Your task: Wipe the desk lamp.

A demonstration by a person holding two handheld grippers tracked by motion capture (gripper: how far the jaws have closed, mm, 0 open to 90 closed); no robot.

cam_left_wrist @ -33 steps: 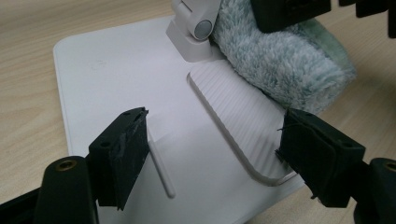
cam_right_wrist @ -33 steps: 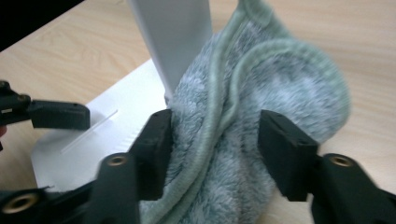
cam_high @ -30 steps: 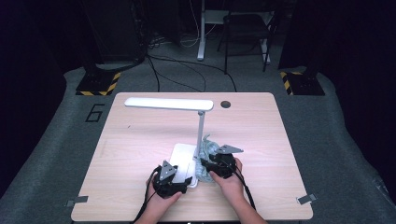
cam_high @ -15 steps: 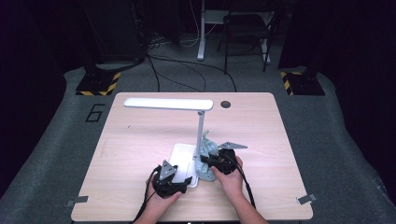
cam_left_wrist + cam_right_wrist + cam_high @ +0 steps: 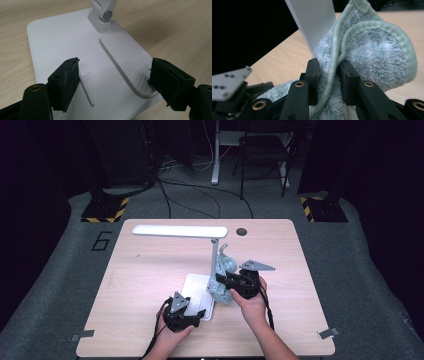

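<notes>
Green cloth [image 5: 367,57] just pinched as right gripper [image 5: 329,72] jaws were closing, now being lifted along lamp post [image 5: 214,257]; wiping likely starting. Left gripper [image 5: 113,80] being held spread over lamp base [image 5: 62,47].

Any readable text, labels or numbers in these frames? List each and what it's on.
"6": large dark numeral on the grey floor mat, left of the light wooden table, seen in the high view.
Faint embossed mark on the white flat lamp base in the left gripper view: too faint to read.
Yellow-and-black hazard stripes on the two dark floor stand bases: a warning pattern, no words.
Nothing readable on the pale green fluffy cloth.
</notes>
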